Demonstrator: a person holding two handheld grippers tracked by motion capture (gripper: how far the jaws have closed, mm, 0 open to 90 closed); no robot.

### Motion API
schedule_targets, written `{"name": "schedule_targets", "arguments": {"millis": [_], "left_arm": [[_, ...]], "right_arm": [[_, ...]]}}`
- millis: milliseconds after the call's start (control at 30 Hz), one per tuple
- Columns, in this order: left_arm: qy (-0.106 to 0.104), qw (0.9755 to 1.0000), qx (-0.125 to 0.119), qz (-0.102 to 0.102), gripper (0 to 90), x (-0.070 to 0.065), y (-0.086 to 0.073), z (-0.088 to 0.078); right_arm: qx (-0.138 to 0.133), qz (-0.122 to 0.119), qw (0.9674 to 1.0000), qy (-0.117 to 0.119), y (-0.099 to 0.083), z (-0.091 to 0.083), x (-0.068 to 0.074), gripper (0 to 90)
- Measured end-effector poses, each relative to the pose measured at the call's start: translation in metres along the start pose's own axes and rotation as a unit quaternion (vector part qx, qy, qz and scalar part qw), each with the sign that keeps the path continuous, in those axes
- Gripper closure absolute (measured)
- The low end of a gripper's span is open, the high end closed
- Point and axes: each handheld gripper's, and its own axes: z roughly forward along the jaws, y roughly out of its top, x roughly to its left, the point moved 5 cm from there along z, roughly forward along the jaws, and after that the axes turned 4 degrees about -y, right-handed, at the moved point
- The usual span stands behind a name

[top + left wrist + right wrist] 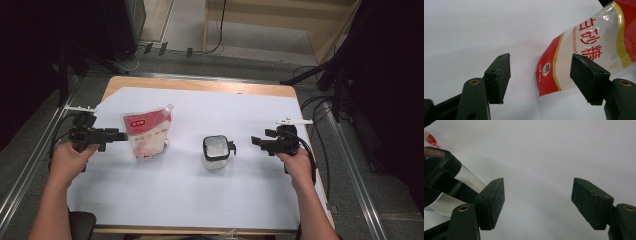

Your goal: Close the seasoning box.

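A red and white sugar pouch [146, 134] stands on the white sheet, left of centre. My left gripper [120, 136] points at it from the left with its jaws open. In the left gripper view the pouch [589, 47] has its lower corner in the gap, and my left gripper [541, 75] has no pad pressing on it. A small clear container with a black lid and clasp [216, 151] sits at mid-table. My right gripper [256, 142] is just right of it, open. In the right gripper view the container [446, 177] lies beyond the left jaw, and my right gripper [537, 200] has nothing between its pads.
A white sheet [200, 200] covers most of the wooden table [200, 86]. Black stands and cables [320, 107] crowd the floor past the table's right and left edges. Open sheet stretches in front of and behind both objects.
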Motion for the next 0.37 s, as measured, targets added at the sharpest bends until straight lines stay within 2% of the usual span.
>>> {"name": "schedule_targets", "arguments": {"millis": [267,367], "left_arm": [[0.009,0.9999,0.004,-0.002,32.8,0.0026,-0.0018,0.0023],[0.012,0.9999,0.008,-0.004,32.3,0.0046,-0.0024,0.0026]], "right_arm": [[0.016,-0.012,0.9997,-0.014,-0.0043,0.0056,-0.0013,25.8],[0.021,-0.016,0.9996,-0.011,-0.0056,0.0076,-0.0027,25.6]]}}
